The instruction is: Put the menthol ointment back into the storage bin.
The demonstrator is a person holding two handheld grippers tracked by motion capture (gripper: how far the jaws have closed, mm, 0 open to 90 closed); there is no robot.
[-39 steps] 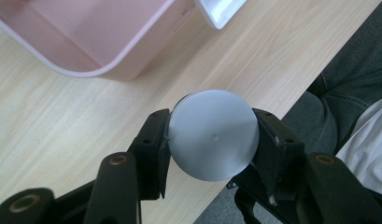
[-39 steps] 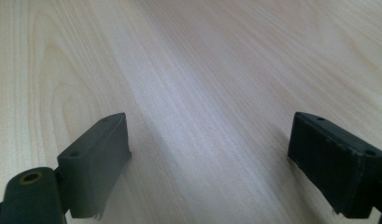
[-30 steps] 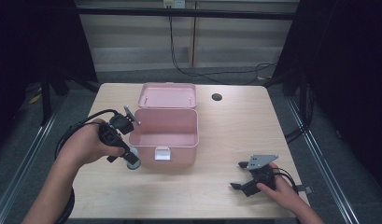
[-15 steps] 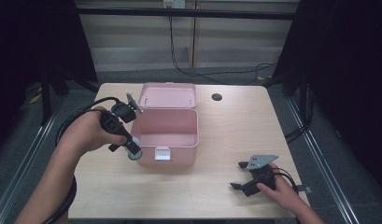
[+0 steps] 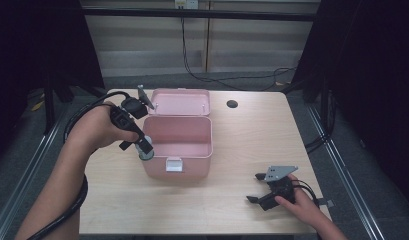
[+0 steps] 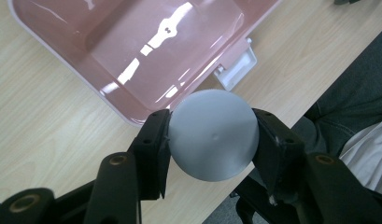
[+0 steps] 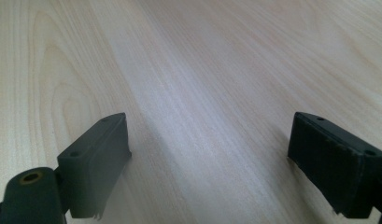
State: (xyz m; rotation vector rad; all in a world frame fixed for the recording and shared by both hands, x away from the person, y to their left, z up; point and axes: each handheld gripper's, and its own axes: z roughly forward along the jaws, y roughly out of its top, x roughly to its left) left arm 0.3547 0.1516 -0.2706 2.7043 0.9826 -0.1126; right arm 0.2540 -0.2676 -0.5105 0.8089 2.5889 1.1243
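On the wooden table (image 5: 217,200), the left gripper (image 5: 144,150) squeezes a grey ball (image 6: 212,135) right above the pink box's (image 5: 179,150) near edge, while the right gripper (image 5: 259,187) rests wide open and empty.

Left gripper (image 5: 146,149): holds a grey ball over the pink box's (image 5: 178,150) near-left corner.
Right gripper (image 5: 257,188): rests near-right on table (image 5: 242,135).

Pink box (image 5: 178,145) sitting open mid-table, lid lying back flat, white latch facing the person. Grey ball (image 6: 211,134) hanging over its left rim.
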